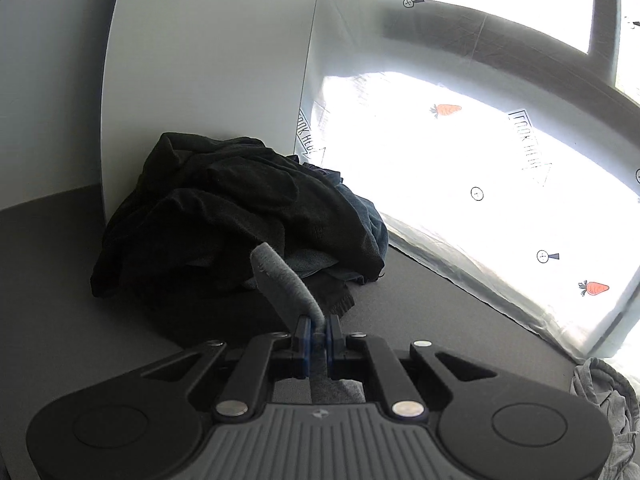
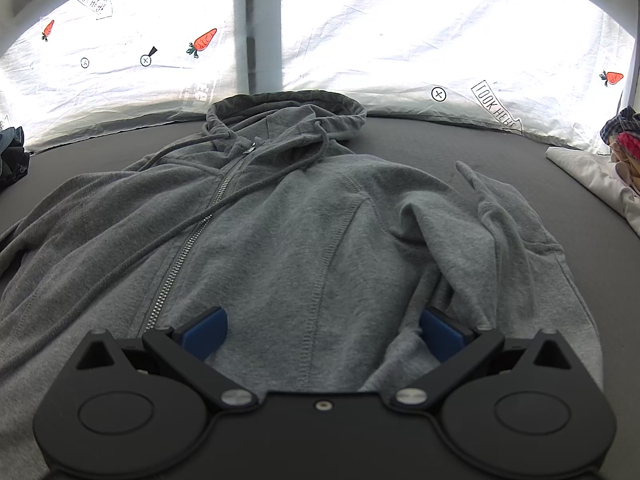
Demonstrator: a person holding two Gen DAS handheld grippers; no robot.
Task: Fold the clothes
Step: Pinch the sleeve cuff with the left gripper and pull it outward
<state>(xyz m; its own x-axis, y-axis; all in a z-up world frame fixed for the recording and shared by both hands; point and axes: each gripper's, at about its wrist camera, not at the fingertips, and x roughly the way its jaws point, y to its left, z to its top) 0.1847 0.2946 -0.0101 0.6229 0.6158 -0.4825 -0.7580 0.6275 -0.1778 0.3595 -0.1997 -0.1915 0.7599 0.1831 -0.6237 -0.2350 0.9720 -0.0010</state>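
Note:
A grey zip hoodie (image 2: 304,232) lies face up on the dark table (image 2: 460,140), hood at the far side, drawstrings trailing to the left. Its right sleeve (image 2: 500,216) is bunched up beside the body. My right gripper (image 2: 322,330) is open, low over the hoodie's lower front, blue pads on either side of a stretch of cloth. My left gripper (image 1: 318,330) is shut on a grey fold of the hoodie (image 1: 280,276) that sticks up past the fingertips. More of the hoodie shows in the left wrist view at the lower right (image 1: 604,400).
A heap of dark clothes (image 1: 232,208) lies against a white panel (image 1: 208,68) at the table's left end. A white sheet with carrot prints (image 2: 420,36) hangs behind the table. Folded white cloth (image 2: 592,176) and colourful items (image 2: 624,136) lie at the right.

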